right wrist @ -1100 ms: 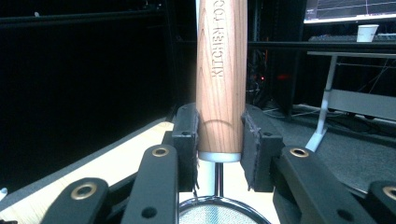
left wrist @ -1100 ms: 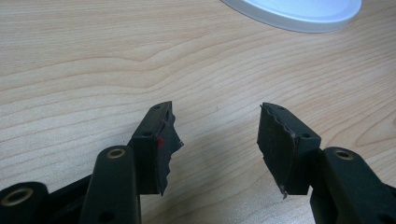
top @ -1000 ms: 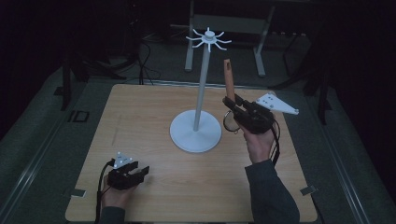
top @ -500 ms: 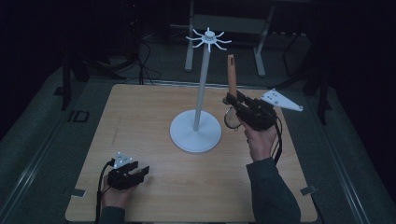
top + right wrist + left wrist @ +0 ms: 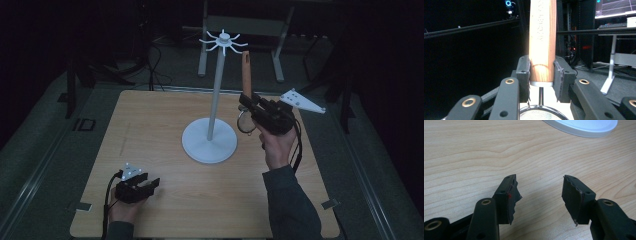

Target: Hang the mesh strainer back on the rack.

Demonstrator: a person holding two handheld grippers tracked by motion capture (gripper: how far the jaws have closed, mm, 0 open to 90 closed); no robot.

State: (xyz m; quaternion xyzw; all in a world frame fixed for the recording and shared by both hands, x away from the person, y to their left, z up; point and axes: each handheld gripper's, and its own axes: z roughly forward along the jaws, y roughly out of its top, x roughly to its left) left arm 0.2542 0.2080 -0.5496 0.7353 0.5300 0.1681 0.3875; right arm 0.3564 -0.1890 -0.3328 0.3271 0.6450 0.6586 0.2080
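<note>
1. Nearest the person, the left black two-jaw gripper (image 5: 150, 185) is seen low on the light wooden table (image 5: 165, 120), well short of the white round-based stand (image 5: 210, 140) and to its left; its jaws are spread apart with nothing between them, as the left gripper view (image 5: 540, 195) confirms.
2. Farther in, the stand's disc base is set near the table's middle, and a thin pole rises from it to a crown of short hooks (image 5: 223, 41).
3. Just right of the stand's pole, the right black gripper (image 5: 248, 102) is raised off the table and is clamped on the wooden handle (image 5: 542, 37) of a small metal mesh strainer (image 5: 245, 121); the handle is held upright, and the mesh bowl (image 5: 540, 113) hangs below the jaws.
</note>
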